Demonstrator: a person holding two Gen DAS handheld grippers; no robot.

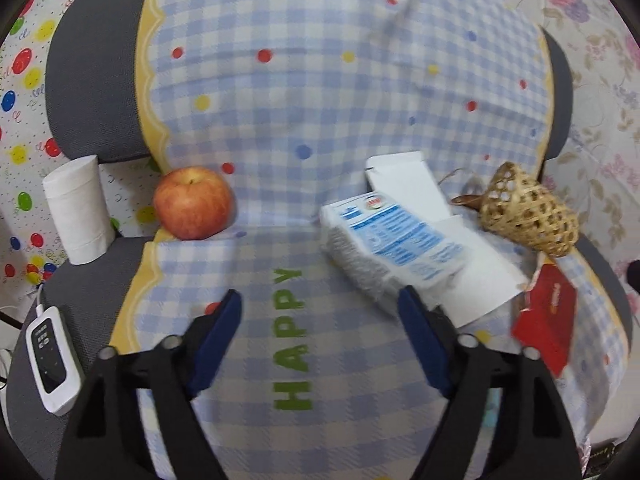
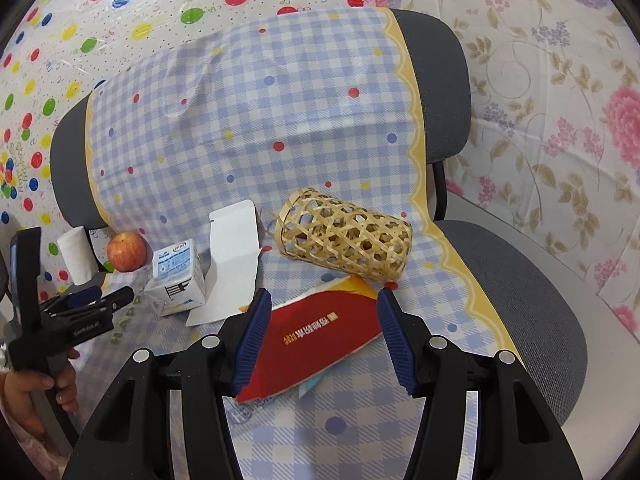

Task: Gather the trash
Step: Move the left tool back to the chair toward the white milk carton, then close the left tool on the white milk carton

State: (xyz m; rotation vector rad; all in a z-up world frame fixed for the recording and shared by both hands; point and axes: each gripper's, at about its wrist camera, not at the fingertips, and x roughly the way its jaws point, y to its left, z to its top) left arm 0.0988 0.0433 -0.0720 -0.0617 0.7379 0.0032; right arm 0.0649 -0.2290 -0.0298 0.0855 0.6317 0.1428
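A white and blue milk carton lies on the checked cloth over a grey chair, on a flattened white cardboard box. A red wrapper lies to its right. My left gripper is open and empty, its right finger just short of the carton. My right gripper is open, with the red wrapper lying between and under its fingers. The carton, the box and the left gripper also show in the right wrist view.
A woven bamboo basket lies on its side right of the box; it also shows in the right wrist view. An apple and a toilet paper roll stand at the left. A white controller lies on the chair's left edge.
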